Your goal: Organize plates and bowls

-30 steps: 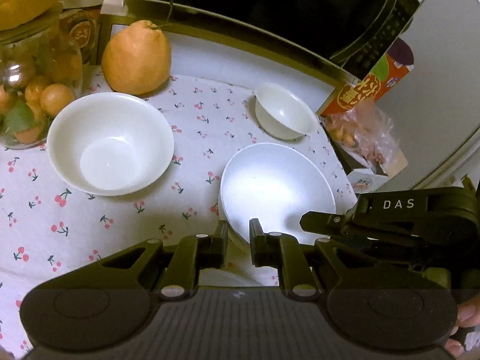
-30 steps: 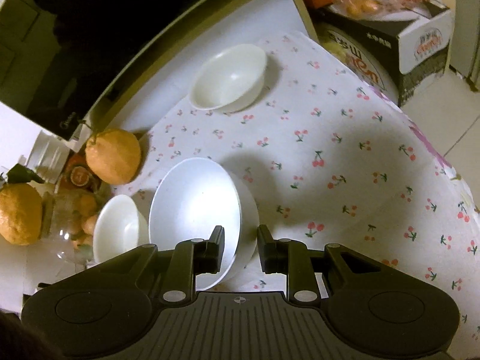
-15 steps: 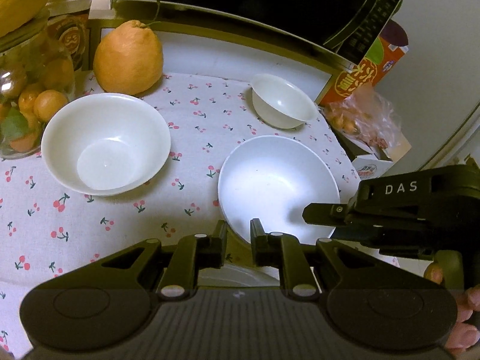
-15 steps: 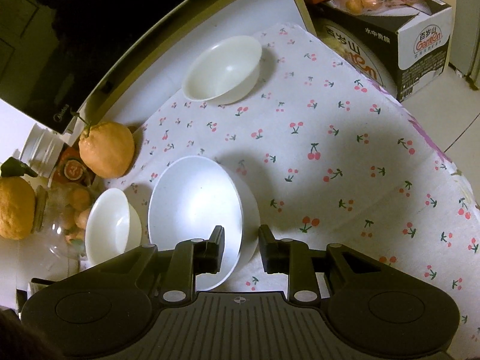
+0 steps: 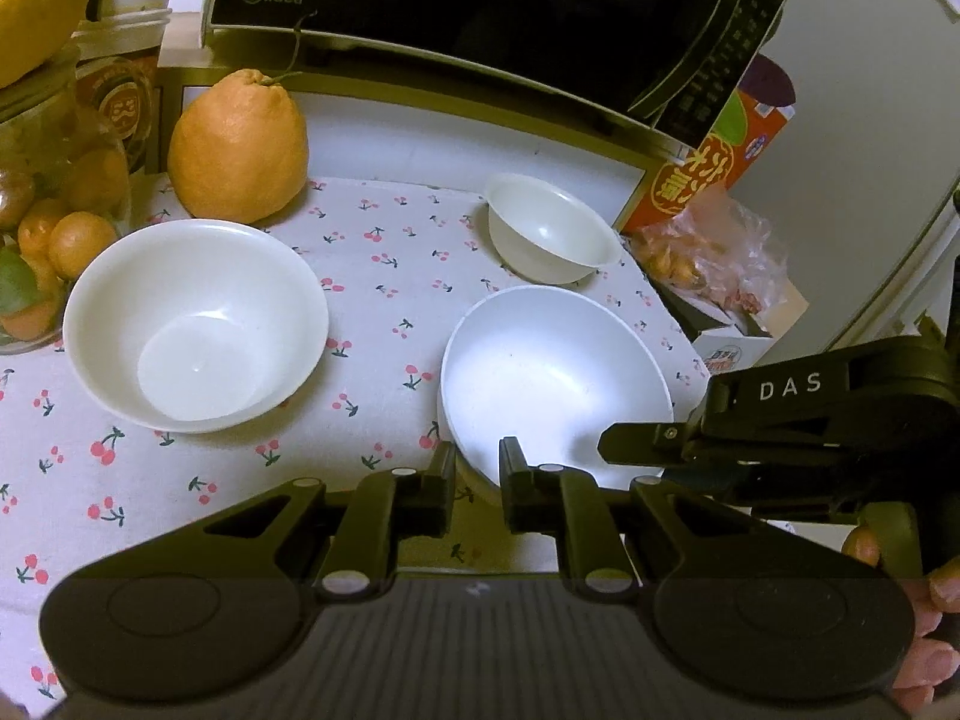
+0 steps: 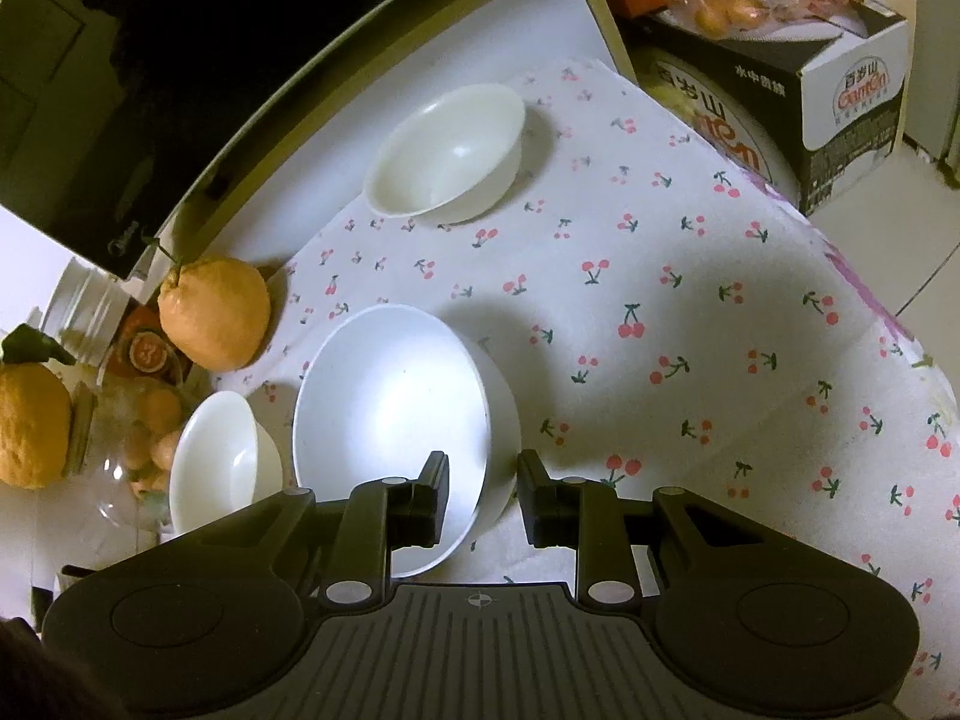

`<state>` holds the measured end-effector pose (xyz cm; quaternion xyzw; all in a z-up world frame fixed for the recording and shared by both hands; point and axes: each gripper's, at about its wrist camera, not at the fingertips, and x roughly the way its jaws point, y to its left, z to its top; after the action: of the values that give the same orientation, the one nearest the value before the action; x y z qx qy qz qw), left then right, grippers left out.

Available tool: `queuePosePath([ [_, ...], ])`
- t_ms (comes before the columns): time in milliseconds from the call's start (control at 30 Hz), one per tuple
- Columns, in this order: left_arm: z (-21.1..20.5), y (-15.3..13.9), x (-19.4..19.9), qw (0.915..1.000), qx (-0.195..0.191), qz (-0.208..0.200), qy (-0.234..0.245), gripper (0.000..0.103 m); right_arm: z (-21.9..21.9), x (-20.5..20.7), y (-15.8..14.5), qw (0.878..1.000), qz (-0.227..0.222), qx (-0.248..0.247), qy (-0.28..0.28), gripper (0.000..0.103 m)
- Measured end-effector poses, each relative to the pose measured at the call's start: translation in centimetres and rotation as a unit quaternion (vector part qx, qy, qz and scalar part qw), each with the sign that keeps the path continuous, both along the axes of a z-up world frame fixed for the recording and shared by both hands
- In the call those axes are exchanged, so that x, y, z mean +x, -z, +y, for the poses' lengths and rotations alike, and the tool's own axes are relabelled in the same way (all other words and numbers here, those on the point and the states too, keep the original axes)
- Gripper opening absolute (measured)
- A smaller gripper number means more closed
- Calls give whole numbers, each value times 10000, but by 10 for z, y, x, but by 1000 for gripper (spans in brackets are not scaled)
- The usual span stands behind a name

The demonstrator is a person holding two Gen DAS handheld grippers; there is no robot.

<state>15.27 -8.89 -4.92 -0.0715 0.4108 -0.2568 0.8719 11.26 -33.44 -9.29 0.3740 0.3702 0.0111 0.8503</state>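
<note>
A large white bowl is tilted on the cherry-print cloth. My left gripper is shut on its near-left rim. My right gripper straddles its rim in the right wrist view, where the same bowl shows; the fingers look closed on the rim. The right gripper's body shows at right in the left wrist view. A second large white bowl sits at left, also seen in the right wrist view. A small white bowl sits at the back, also seen in the right wrist view.
A big orange citrus and a glass jar of small fruit stand at left. A black microwave is behind. An orange carton, a bag of fruit and a cardboard box sit right.
The held bowl has lifted and tilted up off what lay beneath it. Both grippers have risen and drawn back a little; the view takes in more of the table.
</note>
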Motion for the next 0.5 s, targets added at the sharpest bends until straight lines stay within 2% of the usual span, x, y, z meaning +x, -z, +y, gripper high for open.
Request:
queuePosePath([
  [133,0,0,1,9999,-99,22,-53,17,-4,2,3,9999,49,37,128,26],
  [200,0,0,1,9999,-102,19,-72,24,-6,2,5,9998,79,57,186,26],
  [333,2,-2,2,9998,-143,16,-126,27,-9,3,6,9996,124,59,247,26],
  [400,4,-4,1,9998,-136,5,-177,35,-10,3,5,9995,125,57,271,27],
  [467,6,-6,-1,9996,-83,-8,-283,46,-11,1,3,9994,108,85,319,43],
  [500,7,-7,-2,9994,-49,-13,-330,50,-12,0,2,9993,96,115,351,48],
])
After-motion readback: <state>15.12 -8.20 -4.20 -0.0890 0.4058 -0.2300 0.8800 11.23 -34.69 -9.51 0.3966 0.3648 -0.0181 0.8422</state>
